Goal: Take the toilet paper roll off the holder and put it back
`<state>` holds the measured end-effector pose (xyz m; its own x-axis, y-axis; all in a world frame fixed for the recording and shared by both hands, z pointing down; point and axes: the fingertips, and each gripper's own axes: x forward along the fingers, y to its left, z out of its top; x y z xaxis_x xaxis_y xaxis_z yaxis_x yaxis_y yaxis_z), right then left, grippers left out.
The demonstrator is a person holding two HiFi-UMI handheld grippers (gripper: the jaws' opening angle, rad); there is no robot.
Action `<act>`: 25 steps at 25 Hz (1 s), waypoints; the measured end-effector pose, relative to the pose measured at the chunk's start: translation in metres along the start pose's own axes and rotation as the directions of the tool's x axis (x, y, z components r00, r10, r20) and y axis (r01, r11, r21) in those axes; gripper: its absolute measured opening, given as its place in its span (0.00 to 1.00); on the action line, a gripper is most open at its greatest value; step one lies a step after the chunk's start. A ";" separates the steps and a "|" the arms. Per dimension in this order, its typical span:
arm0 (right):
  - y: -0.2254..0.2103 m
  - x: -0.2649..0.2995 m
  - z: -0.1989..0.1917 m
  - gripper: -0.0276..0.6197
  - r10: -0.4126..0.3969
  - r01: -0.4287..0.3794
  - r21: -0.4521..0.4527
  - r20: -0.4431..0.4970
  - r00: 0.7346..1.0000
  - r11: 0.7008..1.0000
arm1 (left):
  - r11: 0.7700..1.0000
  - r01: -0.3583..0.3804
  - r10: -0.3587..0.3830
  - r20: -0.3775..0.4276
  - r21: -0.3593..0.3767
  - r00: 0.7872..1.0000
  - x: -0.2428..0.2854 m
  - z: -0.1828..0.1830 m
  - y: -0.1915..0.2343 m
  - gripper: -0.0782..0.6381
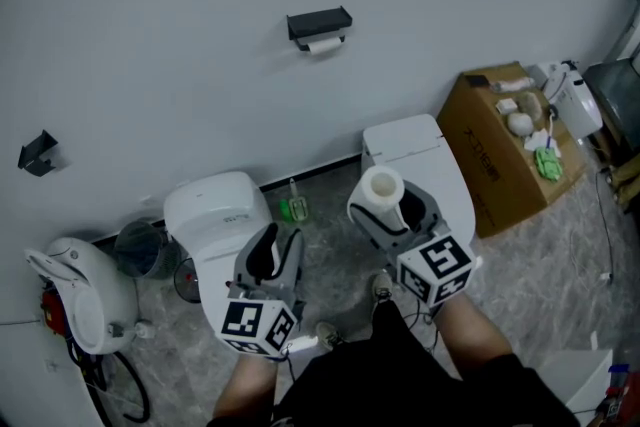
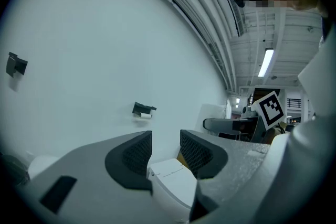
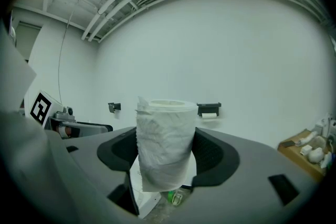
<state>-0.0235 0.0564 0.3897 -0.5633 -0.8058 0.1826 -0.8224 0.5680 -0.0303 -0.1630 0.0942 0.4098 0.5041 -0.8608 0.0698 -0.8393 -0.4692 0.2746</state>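
Head view: item one, my right claw (image 1: 392,211), closed on the toilet paper roll (image 1: 381,185), which stands upright between the jaws, core hole facing up, in front of a white toilet (image 1: 415,150). Item two, the holder (image 1: 319,21), a black bracket on the wall (image 1: 180,35), well apart from the roll; a small white piece (image 1: 322,45) sits under it, and I cannot tell whether it is paper or a part. Item three, my left claw (image 1: 277,251), jaws a narrow gap apart, nothing in them. Step in hand, as I judge it: carry the roll to the holder and seat it. To do that well I would hold the squeeze light, since the paper looks soft and would dent. I would also tip the roll so its core lines up with whatever bar the holder has, and approach the wall squarely. Left gripper view: left claw (image 2: 165,152), dark ribbed pads apart, only the other toilet (image 2: 173,189) seen past them; the holder (image 2: 143,109) small on the wall ahead. Right gripper view: right claw (image 3: 167,150), both pads pressing the flanks of the roll (image 3: 165,139). Roll: white, crinkled outer wrap, a loose edge standing up at top left, pale core rim on top, fairly full. The holder (image 3: 209,107) shows just right of the roll's top, far behind it on the wall.
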 end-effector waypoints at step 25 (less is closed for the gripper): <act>-0.240 0.061 0.005 0.50 0.176 -0.178 0.088 0.028 0.984 0.980 | 0.984 -0.161 0.163 -0.028 0.072 0.986 0.227 0.002 -0.076 0.33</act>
<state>0.1394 -0.1297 0.4035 -0.7016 -0.6974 0.1464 -0.7126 0.6857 -0.1483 0.0151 -0.0656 0.4028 0.3657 -0.9200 0.1409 -0.9220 -0.3373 0.1904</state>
